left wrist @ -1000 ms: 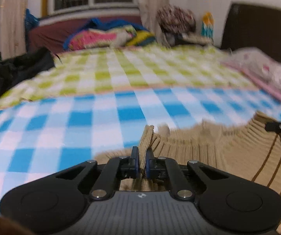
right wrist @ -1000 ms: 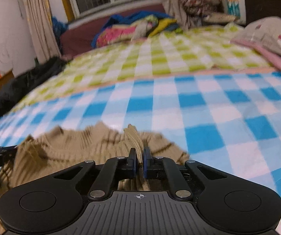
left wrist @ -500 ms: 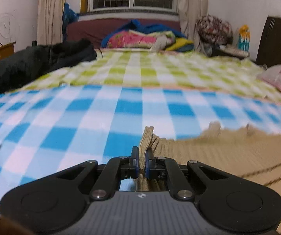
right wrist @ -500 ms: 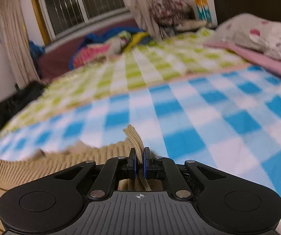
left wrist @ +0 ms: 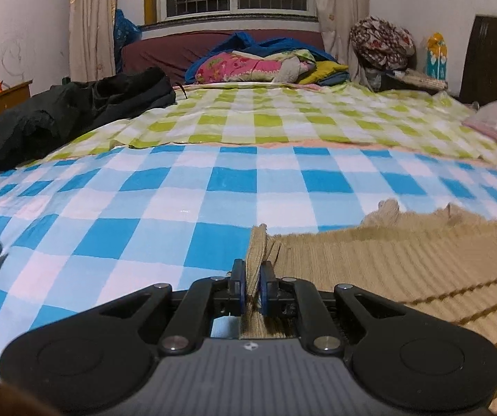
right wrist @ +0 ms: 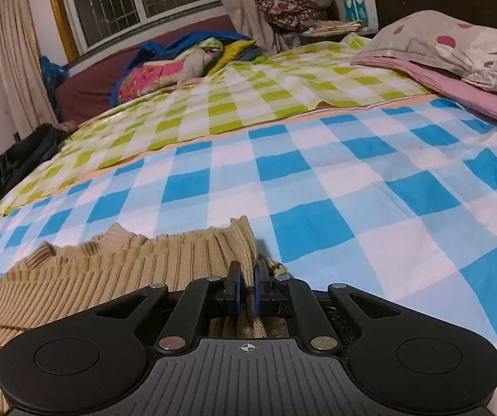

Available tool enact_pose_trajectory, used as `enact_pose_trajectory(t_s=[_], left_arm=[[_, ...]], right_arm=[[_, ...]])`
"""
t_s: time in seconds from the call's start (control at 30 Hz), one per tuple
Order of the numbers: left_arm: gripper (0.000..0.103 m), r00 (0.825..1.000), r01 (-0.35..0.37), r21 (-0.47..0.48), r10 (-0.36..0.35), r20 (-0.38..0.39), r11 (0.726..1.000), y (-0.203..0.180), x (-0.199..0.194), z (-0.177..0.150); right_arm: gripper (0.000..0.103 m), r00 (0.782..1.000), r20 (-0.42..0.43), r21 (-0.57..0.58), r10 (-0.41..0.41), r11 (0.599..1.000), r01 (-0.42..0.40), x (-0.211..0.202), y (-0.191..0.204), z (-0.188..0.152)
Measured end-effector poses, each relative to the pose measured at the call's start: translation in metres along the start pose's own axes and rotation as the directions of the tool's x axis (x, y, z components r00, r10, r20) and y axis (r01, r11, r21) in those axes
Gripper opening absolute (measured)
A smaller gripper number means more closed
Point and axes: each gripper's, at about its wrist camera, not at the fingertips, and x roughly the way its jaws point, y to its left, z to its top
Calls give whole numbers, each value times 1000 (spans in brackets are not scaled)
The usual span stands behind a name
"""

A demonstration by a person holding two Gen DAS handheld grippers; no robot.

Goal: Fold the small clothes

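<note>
Meanwhile both grippers' jaws had just been opening: the left gripper (left wrist: 252, 282) and right gripper (right wrist: 246, 286) barely pinched the beige ribbed sweater (left wrist: 404, 277) between them.

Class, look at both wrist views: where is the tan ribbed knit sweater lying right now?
The tan ribbed knit sweater lies on the blue-and-white checked bedsheet, low right in the left wrist view and low left in the right wrist view, its far edge between both grippers' fingers.
</note>
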Motion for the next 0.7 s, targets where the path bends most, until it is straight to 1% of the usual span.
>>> enact_pose_trajectory(t_s=[0.07,0.13,0.2,0.27,0.37,0.47,0.57,0.63,0.7], left_arm=[[18,1000,8,-17,-8,20,1000,3,-8,4],[20,999,7,-18,-6,40,1000,3,-17,6],[21,998,16,-14,-15,58,1000,3,-27,7],[27,997,17,-4,-16,72,1000,2,-37,8],[28,996,31,-18,-30,84,999,4,-50,7],[29,993,58,-29,-55,102,998,5,-66,-1],[29,992,102,-32,-99,81,994,1,-75,-18],[29,993,105,3,-105,56,994,-5,-77,-33],[29,995,92,46,-93,36,995,-12,-76,-45]], right_arm=[[12,1000,3,-10,2,1000,-2,-5,2,4],[15,1000,30,-13,0,1000,0,-17,3,7],[15,998,61,-23,-7,1000,9,-32,5,8],[15,997,82,-42,5,999,-2,-46,9,8],[15,994,97,-90,43,995,-34,-67,20,2],[15,994,75,-134,83,988,-72,-80,28,-14],[15,995,38,-133,92,987,-87,-85,23,-33],[15,996,21,-129,83,988,-80,-84,17,-43],[13,998,5,-123,64,990,-63,-81,10,-52]])
